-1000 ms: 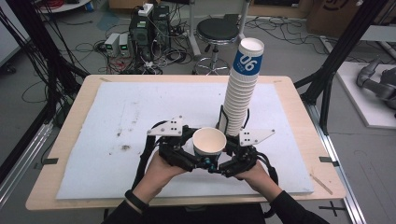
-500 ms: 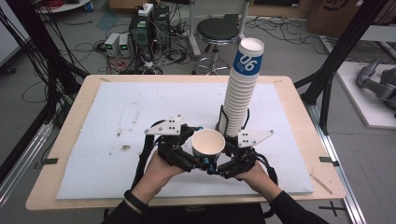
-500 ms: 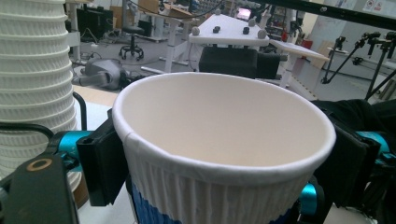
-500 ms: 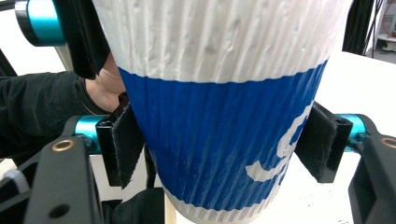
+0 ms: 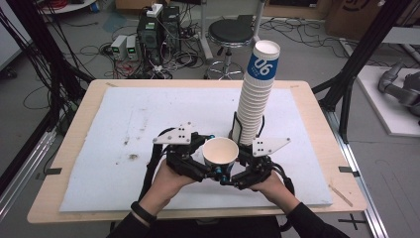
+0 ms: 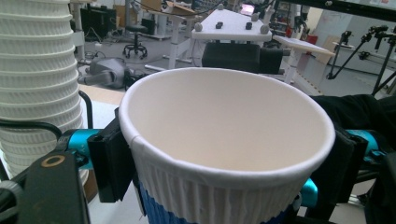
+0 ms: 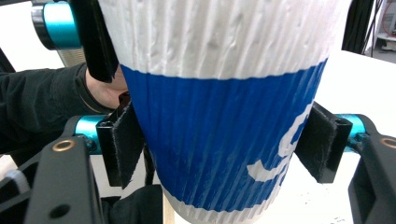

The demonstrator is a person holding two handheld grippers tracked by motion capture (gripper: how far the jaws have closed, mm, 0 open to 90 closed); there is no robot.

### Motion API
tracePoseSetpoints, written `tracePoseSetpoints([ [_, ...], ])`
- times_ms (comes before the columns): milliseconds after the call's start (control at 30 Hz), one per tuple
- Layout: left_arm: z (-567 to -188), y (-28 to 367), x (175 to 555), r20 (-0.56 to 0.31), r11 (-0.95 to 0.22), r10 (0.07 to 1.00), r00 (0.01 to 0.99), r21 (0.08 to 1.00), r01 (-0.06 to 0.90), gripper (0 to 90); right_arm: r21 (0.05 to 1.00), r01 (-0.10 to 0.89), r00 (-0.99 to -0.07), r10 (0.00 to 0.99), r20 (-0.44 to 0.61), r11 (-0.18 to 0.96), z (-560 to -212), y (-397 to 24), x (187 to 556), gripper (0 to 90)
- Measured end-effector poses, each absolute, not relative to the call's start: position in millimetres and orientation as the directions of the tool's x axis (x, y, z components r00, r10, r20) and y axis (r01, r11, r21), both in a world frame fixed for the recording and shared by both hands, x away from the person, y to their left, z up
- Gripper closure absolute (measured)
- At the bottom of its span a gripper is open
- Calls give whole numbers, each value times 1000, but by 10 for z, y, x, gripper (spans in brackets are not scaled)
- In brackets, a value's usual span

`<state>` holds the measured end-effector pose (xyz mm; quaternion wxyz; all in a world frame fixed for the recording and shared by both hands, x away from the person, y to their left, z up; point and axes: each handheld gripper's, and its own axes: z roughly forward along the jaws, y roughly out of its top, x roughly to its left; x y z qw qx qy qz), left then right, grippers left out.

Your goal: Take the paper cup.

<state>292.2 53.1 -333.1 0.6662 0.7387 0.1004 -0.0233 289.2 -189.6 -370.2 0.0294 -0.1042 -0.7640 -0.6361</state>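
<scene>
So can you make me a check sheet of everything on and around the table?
Surface: white mat on a wooden table, some dark stains near its left.
Job's things: one paper cup, upright, blue band low on it; tall cup stack behind it.
Clutter: nothing seen.
Grippers: left gripper pads at the cup just under its rim, jaws just closing; right gripper clamped on the blue band.
Cables: tangled on the floor behind the table.
Surroundings: stool, computer boxes, black frame.
</scene>
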Motion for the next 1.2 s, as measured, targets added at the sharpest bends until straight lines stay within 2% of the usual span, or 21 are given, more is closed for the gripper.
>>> tracePoseSetpoints([
  [267,-3321,599,2941,-163,-90,133,978,980,176,216,964,188,-976,146,162,186,-3690,-1934,2910,205],
  [633,-3306,682,2971,-152,-83,152,977,983,166,217,970,176,-973,179,146,168,-3629,-2126,2943,200],
  [1200,-3291,824,3038,-125,-93,188,974,985,144,217,976,155,-949,298,104,154,-3565,-2550,3023,200],
])
